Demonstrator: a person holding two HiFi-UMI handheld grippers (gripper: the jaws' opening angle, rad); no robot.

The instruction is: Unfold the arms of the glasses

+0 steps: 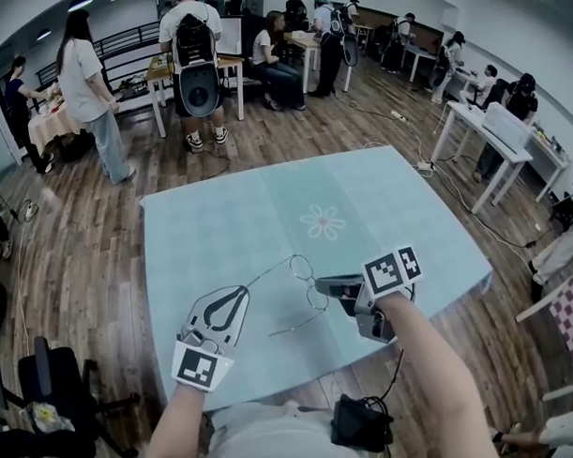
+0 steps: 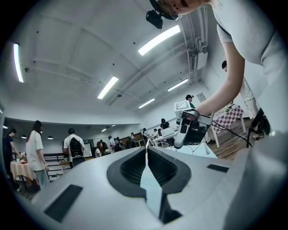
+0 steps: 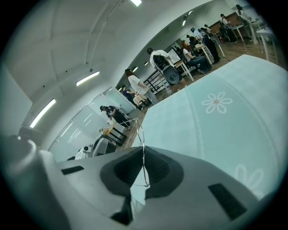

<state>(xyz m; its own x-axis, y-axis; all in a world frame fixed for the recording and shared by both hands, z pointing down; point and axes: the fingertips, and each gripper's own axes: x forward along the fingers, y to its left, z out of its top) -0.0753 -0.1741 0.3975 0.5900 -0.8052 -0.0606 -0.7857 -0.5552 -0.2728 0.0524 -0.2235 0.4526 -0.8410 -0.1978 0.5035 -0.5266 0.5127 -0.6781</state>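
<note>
- The left forearm (image 1: 176,426) comes up bare from the 6 o'clock edge of the head view and aims at about 1 o'clock. The hand is hidden under the left cube (image 1: 200,366).
- The left gripper (image 1: 242,291) lies level over the tabletop (image 1: 212,221), tips toward 1 o'clock.
- Its fingers are clenched, edge to edge in its own view, and nip the end of one thin side arm (image 1: 268,273) of the glasses (image 1: 304,269). In that view the wire at the tips is too fine to make out clearly.
- The wire-rimmed glasses sit low on the tabletop toward its 6 o'clock edge, between the two grippers.
- The pinched side arm runs from the upper lens toward 8 o'clock to the left tips.
- The other side arm (image 1: 294,325) trails from the lower lens toward 7 o'clock, its end free.
- Whether the frame touches the cloth cannot be told.
- The right gripper (image 1: 319,286) is at 3 o'clock of the glasses, tips toward 9 o'clock and tilted down.
- Its fingers are clamped on the frame. In its own view a wire runs down the seam between them, and a lens ring stands past the tips.
- The right forearm (image 1: 441,379) enters bare from the 5 o'clock corner and slants toward 11 o'clock. The hand is mostly hidden behind the right cube (image 1: 393,269) and the gripper body.
</note>
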